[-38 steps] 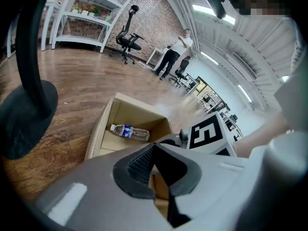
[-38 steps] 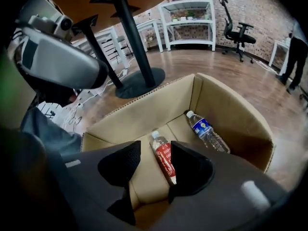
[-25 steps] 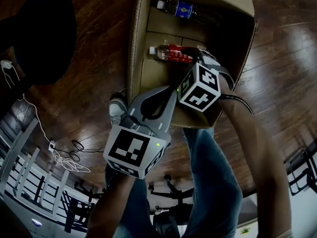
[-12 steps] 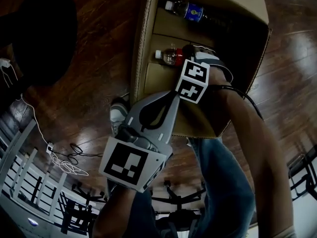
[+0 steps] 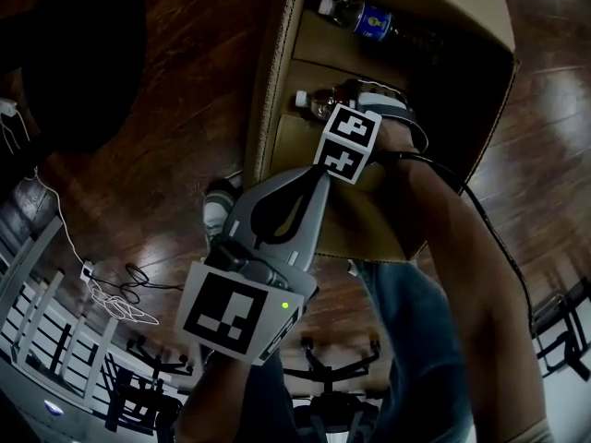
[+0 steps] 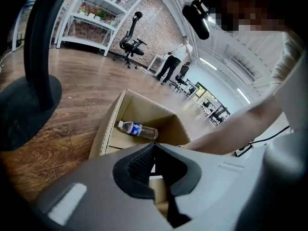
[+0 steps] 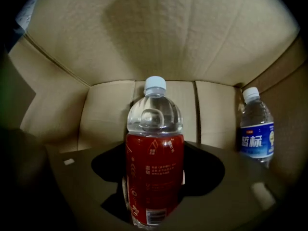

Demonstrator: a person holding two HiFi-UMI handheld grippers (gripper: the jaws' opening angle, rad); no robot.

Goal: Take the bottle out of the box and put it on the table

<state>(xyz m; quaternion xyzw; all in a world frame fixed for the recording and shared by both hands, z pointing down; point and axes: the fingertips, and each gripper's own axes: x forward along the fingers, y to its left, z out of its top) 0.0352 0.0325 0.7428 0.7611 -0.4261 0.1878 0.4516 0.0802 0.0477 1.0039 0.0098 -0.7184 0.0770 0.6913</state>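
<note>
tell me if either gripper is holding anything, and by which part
Nothing is held. The jaws of the right gripper have just been opening and straddle the body of the red-label bottle without pressing; the left gripper is shut, empty.

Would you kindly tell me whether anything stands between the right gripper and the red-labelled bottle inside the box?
Nothing visible does. The right gripper, whose jaws have just been opening, straddles the red-labelled bottle, with gaps on both sides. The blue-labelled bottle lies off to one side, apart.
</note>
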